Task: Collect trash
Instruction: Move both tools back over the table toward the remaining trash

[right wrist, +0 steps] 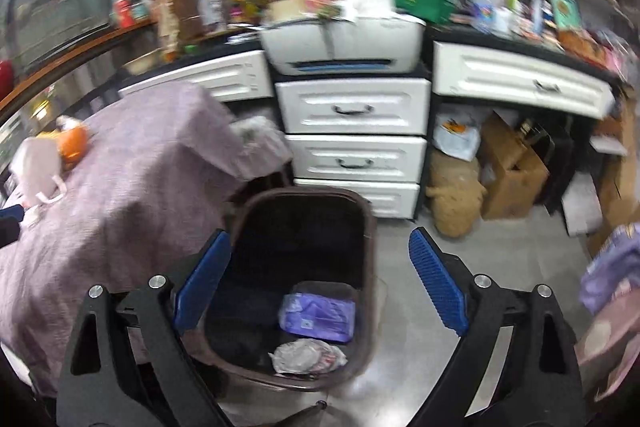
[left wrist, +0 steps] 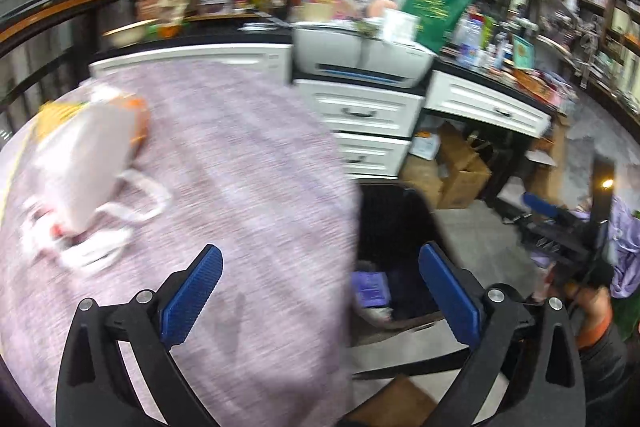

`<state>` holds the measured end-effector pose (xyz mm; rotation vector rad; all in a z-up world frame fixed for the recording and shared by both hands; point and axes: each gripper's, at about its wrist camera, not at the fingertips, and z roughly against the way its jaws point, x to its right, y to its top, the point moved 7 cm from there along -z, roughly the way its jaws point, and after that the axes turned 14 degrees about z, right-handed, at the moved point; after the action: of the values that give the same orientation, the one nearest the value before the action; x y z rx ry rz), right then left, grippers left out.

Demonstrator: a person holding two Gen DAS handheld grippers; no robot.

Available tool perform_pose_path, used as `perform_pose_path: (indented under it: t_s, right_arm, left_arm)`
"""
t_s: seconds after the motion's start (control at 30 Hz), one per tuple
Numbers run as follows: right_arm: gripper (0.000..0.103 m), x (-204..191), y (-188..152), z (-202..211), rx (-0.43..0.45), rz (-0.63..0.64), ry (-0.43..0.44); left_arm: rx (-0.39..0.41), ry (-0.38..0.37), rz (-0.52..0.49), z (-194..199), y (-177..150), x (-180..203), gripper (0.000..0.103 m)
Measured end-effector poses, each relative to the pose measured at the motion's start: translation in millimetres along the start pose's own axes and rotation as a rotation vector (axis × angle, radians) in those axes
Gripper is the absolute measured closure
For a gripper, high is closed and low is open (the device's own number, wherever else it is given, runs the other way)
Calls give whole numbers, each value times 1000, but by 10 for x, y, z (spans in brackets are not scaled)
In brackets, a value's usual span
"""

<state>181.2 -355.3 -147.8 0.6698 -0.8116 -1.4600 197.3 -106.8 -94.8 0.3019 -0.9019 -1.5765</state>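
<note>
Brown bin (right wrist: 304, 291) holds purple packet (right wrist: 318, 317) and crumpled wrapper (right wrist: 308, 355).

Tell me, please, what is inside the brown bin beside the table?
The brown bin holds a purple packet and a crumpled clear wrapper. The rest of its bottom is too dark to make out.

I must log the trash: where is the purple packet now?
The purple packet lies inside the brown bin, beside crumpled plastic, below the right gripper.
</note>
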Motion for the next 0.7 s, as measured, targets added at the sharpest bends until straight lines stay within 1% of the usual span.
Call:
perform_pose_path:
  t_s: [0.07, 0.17, 0.2, 0.27, 0.3, 0.4, 0.47, 0.57, 0.63, 0.7]
  right_arm:
    - [13, -191, 100, 19, 12, 38, 38]
    - [12, -549, 255, 33, 21, 103, 120]
    - [12, -716, 346, 46, 26, 157, 131]
    - [11, -908, 452, 88, 51, 185, 170]
    - [10, -1083, 547, 116, 61, 204, 225]
    - [8, -1468, 754, 135, 76, 241, 314]
    - [7, -1746, 906, 103, 75, 256, 376]
    - [6, -2195, 1054, 30, 58, 262, 473]
    - [6, -2494, 1125, -13, 47, 281, 521]
    - [6, -2871, 1223, -48, 46, 335, 544]
  left_arm:
    - [10, 35, 29, 108, -19, -230, 6]
    - [39, 95, 71, 273, -20, -606, 6]
    - [45, 113, 77, 313, -21, -694, 6]
    - [56, 150, 92, 396, -32, -900, 6]
    - [56, 166, 102, 432, -37, -1007, 6]
    - [72, 208, 121, 553, -51, -1274, 6]
    - [82, 228, 138, 626, -45, -1439, 6]
    - [103, 238, 179, 732, -26, -1670, 6]
    - [110, 246, 199, 769, -26, -1792, 6]
    - [113, 252, 218, 796, -46, -1895, 6]
